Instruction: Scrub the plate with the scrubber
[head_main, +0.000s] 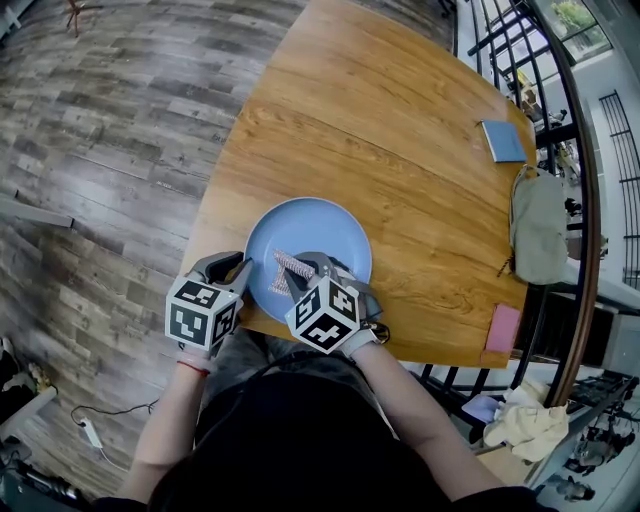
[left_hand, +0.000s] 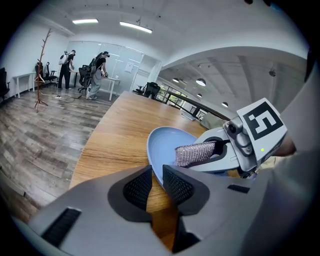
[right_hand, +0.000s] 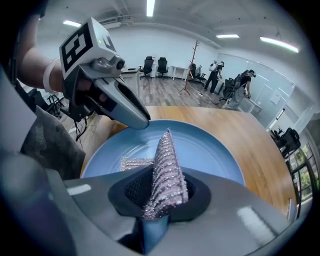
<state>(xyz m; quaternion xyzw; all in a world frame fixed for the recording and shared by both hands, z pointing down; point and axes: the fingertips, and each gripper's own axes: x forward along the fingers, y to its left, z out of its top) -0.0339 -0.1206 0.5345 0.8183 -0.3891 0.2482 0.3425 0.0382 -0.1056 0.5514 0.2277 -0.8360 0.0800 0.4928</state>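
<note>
The blue plate (head_main: 322, 228) lies at the table's (head_main: 380, 110) near edge, its near-left rim pinched between the left gripper's (head_main: 240, 270) jaws. The right gripper (head_main: 305, 272) clamps the silvery scrubber (head_main: 290, 266) over the plate's near part. Along the right edge lie a blue booklet (head_main: 503, 141), a grey bag (head_main: 538, 225) and a pink pad (head_main: 503, 328). Both forearms reach forward side by side.

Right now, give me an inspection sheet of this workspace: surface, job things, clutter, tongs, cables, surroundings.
Surface: wooden table.
Job's things: blue plate at the near edge; silvery scrubber held over it.
Clutter: blue pad, grey bag, pink pad along the right edge.
Grippers: left tongs pinch the plate's rim; right tongs shut on the scrubber.
Cables: white power strip with its lead on the floor.
Surroundings: plank floor, railing, people at desks far off.
</note>
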